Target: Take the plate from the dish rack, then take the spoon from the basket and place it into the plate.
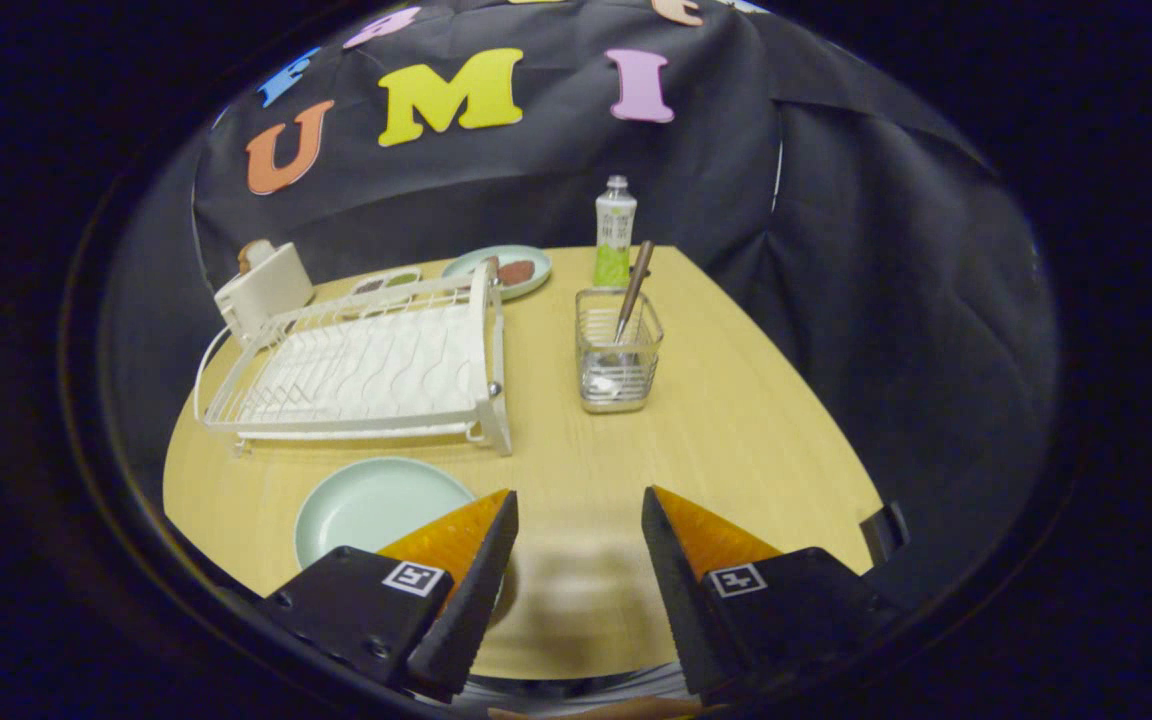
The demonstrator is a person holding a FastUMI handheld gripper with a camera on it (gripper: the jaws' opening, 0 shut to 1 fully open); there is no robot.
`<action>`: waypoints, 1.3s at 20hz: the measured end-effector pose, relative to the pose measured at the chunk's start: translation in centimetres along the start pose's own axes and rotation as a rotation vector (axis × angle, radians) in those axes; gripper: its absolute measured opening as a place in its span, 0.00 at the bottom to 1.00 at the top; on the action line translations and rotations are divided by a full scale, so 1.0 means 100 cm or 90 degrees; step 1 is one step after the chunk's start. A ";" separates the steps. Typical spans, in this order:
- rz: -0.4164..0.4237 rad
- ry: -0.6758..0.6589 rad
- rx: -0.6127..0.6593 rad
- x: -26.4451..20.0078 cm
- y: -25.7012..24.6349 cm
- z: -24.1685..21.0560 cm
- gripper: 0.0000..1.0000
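- The pale green plate [368,507] lies flat on the wooden table [736,440], just in front of the dish rack [361,370] and partly behind the left finger.
- The spoon [631,292] stands tilted in the clear basket [619,362], bowl down and handle leaning up and away, well ahead of the fingers and to the right of the rack.
- The gripper [579,505] hovers over bare table with its fingers spread wide and nothing between them.
- The white wire rack holds no dishes.
- Beyond the basket stands a bottle [614,233] with a green label.
- Behind the rack sit a second plate [498,270] carrying food, a small tray [386,284] and a white box [264,290].
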State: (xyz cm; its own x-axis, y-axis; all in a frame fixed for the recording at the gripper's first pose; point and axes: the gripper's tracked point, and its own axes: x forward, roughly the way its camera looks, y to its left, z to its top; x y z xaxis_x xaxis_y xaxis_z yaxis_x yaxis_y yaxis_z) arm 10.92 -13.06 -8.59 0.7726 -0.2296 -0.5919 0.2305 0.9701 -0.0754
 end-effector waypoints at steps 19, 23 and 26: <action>0.026 -0.339 0.024 0.070 -0.059 0.173 1.00; 0.014 -0.303 0.015 0.115 -0.061 0.182 1.00; 0.005 -0.266 0.005 0.145 -0.057 0.182 1.00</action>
State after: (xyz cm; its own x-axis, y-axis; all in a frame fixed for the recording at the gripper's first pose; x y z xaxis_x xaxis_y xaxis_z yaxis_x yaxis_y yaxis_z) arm 31.57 -23.37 -2.17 0.9477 -0.2349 -0.2163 0.2260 0.9719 -0.0654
